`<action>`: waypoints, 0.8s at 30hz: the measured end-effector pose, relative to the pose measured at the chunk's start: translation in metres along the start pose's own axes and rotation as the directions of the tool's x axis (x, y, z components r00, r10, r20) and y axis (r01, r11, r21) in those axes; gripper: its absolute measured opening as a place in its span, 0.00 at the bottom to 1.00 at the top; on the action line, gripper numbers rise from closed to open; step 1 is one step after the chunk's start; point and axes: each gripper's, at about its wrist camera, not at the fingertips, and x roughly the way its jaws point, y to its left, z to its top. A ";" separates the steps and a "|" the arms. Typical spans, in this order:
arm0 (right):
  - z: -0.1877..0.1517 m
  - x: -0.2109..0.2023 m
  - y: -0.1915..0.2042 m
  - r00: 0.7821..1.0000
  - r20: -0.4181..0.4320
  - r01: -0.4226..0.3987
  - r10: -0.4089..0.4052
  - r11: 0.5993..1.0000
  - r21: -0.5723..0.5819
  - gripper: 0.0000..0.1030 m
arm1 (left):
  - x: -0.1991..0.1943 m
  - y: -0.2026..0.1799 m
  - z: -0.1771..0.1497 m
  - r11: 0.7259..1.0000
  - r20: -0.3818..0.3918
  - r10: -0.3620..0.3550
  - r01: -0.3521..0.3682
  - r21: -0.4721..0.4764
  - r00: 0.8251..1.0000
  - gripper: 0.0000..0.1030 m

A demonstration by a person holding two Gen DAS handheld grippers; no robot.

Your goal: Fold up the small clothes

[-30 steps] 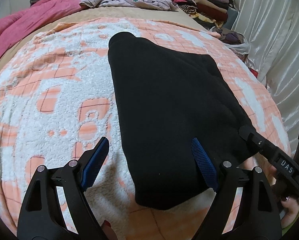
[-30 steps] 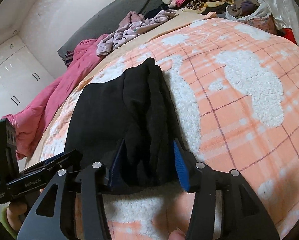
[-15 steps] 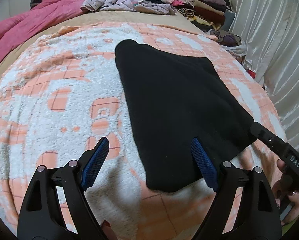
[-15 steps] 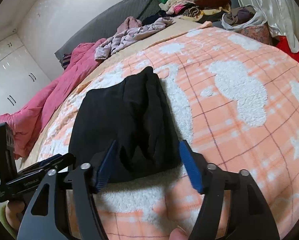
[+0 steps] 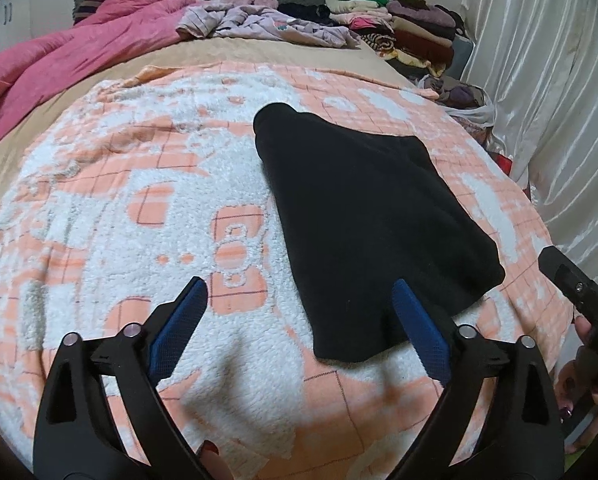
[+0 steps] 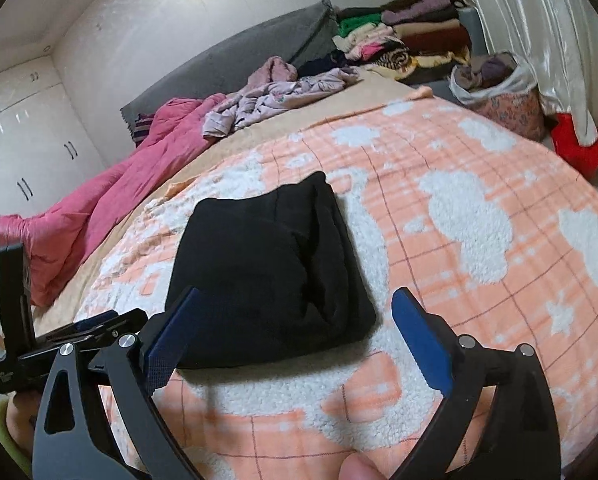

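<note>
Left wrist view: left gripper (image 5: 299,312) is held spread and empty above the near edge of the folded black garment (image 5: 363,216), which lies flat on the orange-white fleece blanket (image 5: 139,208). Right wrist view: right gripper (image 6: 295,320) is likewise spread, nothing pinched — the bundle is best left squared and undisturbed. Folded clothes stack (image 6: 399,40) is seen beyond.

Fleecy orange-and-white blanket (image 5: 147,184) covers the bed. Pink quilt (image 5: 59,64) bunches beside the gray headboard (image 6: 235,64). Shiny curtain (image 5: 555,92) hangs alongside.
</note>
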 end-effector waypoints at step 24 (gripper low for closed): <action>-0.002 -0.062 0.036 0.986 0.164 0.055 -0.023 0.980 -0.193 0.96 | -0.071 -0.011 -0.011 0.999 0.155 0.045 -0.048 0.017 0.987 0.91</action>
